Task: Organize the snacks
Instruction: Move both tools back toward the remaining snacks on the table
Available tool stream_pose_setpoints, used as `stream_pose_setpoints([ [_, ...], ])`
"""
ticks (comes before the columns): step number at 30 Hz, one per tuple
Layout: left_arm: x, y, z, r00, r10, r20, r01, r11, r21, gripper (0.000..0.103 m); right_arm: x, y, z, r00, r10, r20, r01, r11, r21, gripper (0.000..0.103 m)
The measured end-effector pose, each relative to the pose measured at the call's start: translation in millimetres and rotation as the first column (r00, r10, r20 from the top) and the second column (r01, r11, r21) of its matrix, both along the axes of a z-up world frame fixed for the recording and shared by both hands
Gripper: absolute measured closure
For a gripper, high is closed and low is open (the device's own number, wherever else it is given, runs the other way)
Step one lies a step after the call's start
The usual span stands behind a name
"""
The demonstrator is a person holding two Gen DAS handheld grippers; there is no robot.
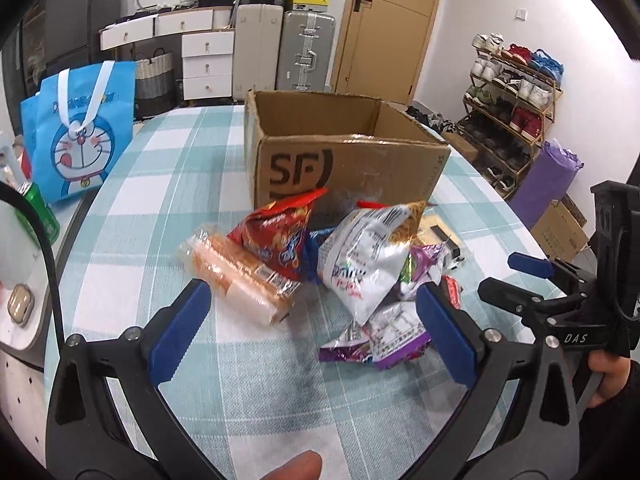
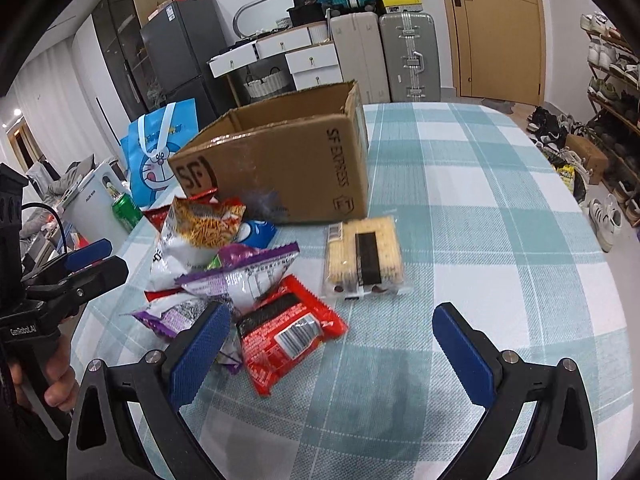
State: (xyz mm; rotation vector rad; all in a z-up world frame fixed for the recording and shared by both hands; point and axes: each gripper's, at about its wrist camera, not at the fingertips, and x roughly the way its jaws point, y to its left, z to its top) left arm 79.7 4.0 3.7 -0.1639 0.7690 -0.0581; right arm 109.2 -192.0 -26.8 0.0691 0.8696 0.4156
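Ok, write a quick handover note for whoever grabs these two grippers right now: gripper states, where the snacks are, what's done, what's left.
Left gripper: open, empty, above the table in front of the snack pile.
Right gripper: open, empty, near the red packet.
Snacks: all on the checked tablecloth before the cardboard box; cracker pack lies apart to the right, clear-wrapped rolls to the left.
Done: nothing visibly packed; the box interior that shows looks empty.
Left: probably move every snack into the box.

Cardboard box (image 1: 340,160): interior floor hidden behind its near wall. Blue snack packet (image 2: 256,234) mostly buried under noodle-print bag (image 2: 200,232). Green can (image 1: 40,212) cut by cable. Print on purple packet (image 1: 384,332) unreadable.
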Motion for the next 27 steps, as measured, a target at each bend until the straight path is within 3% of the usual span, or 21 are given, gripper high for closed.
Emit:
stream_pose_setpoints([
  [17, 3.4, -2.9, -37.7, 0.997, -0.024, -0.078, 0.020, 0.998, -0.053, 0.001, 0.6, 27.1, -32.9, 0.992, 0.110, -0.063, -0.118, 0.984, -0.131, 0.000],
  [27, -6.0, 1.8, -52.7, 0.990, -0.066, -0.121, 0.059, 0.996, -0.063, 0.001, 4.0, 31.5, -42.1, 0.985, 0.149, -0.089, -0.159, 0.979, -0.130, 0.000],
])
